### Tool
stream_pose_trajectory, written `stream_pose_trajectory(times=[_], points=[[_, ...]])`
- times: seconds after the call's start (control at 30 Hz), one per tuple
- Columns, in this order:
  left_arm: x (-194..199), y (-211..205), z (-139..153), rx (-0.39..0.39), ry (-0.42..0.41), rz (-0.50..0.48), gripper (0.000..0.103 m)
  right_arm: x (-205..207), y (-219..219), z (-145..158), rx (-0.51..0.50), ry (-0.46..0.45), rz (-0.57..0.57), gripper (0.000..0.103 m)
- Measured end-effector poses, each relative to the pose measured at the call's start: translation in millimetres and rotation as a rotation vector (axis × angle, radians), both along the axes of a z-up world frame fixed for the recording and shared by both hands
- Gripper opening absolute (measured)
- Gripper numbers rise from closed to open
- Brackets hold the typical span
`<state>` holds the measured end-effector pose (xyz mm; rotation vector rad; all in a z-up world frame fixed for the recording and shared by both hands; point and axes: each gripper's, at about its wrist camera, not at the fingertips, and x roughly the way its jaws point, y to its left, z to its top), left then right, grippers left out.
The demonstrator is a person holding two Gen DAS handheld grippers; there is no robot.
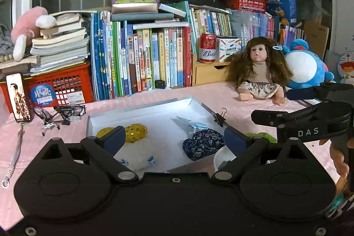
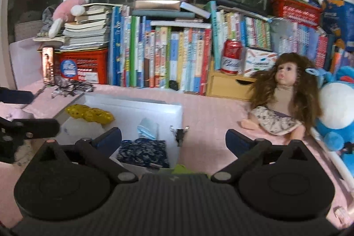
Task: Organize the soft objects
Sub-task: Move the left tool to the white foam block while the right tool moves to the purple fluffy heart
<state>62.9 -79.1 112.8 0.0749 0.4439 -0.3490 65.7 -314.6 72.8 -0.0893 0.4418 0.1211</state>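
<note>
Both claws, left claw (image 1: pixel 174 138) and right claw (image 2: pixel 173 138), are hanging wide open and empty over the white tray (image 1: pixel 141 111); reaching right risks snagging the binder clip (image 1: pixel 220 117).

One doll (image 1: pixel 260 69), one can (image 1: pixel 207 48), two crates (image 1: pixel 59 87).
</note>
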Motion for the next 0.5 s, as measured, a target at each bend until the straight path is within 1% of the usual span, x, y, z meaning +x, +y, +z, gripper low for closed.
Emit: stream_pose_trajectory(times=[0.13, 0.23, 0.37, 0.43, 0.5], points=[[-15.3, 1.2, -2.7, -0.015, -0.032, 0.029, 0.096, -9.4, -4.7, -4.9, -0.026, -0.032, -0.051, 0.103], [-30.0, 1.5, -7.3, -0.011, -0.085, 0.050, 0.099, -14.4, -8.6, -8.5, -0.045, -0.051, -0.098, 0.103], [-50.3, -1.2, -15.5, 0.024, -0.154, 0.085, 0.100, -18.8, -18.8, -14.2, -0.015, -0.053, -0.137, 0.103], [-58.0, -2.3, -20.3, 0.042, -0.167, 0.088, 0.100, -19.8, -23.0, -18.2, 0.003, -0.047, -0.146, 0.103], [-64.6, -4.1, -25.7, 0.044, -0.165, 0.094, 0.100, -21.4, -24.4, -23.5, 0.007, -0.039, -0.147, 0.103]])
